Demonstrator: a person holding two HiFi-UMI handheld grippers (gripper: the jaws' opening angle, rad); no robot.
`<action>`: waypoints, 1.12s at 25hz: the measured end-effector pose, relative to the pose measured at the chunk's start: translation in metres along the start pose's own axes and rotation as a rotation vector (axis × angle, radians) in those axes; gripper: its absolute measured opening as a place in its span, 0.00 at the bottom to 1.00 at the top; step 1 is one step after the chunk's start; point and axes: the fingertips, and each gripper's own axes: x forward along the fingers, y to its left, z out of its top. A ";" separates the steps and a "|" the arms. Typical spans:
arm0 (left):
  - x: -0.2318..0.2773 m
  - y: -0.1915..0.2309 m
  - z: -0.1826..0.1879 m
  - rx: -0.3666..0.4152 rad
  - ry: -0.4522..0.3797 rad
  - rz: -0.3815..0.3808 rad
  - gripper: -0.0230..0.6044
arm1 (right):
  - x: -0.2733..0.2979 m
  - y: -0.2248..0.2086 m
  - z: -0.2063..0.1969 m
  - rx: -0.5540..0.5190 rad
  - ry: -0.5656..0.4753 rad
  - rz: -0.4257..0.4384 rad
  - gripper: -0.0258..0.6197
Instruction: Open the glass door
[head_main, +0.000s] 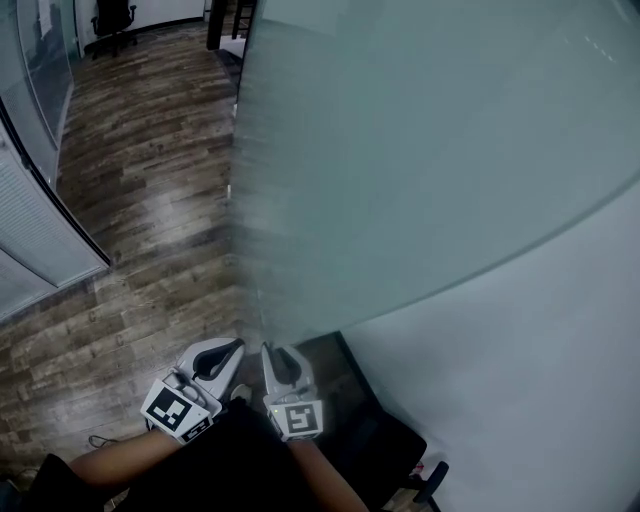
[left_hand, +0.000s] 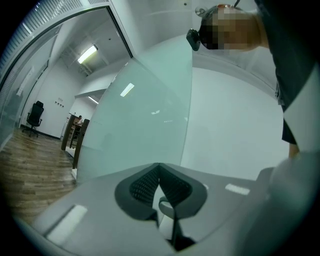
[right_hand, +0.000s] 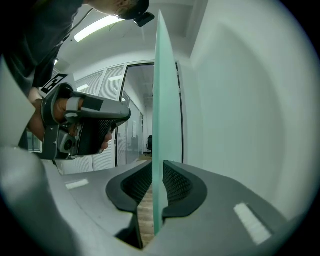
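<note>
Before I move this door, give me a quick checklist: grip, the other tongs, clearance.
1. Right tongs on the glass door: ok. The pane's edge stands between the jaws, with the pads against both faces.
2. Left tongs empty: ok. The jaws are together with nothing in them.
3. Left tongs off the glass: ok. The right gripper view shows them beside the pane, apart from it.
4. Room between the door and the white wall: cannot tell. The gap is not clearly shown.
5. Hinge and handle: cannot tell. Neither is in view.
</note>
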 end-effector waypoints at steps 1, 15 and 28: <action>0.001 0.000 -0.001 0.004 0.001 0.006 0.04 | -0.002 -0.002 -0.004 0.000 0.009 0.001 0.14; 0.011 -0.006 -0.018 -0.003 0.022 0.047 0.04 | -0.006 -0.028 -0.001 0.016 0.019 -0.011 0.13; 0.008 -0.009 -0.033 0.045 0.069 0.107 0.04 | -0.008 -0.039 0.005 -0.007 0.020 -0.039 0.13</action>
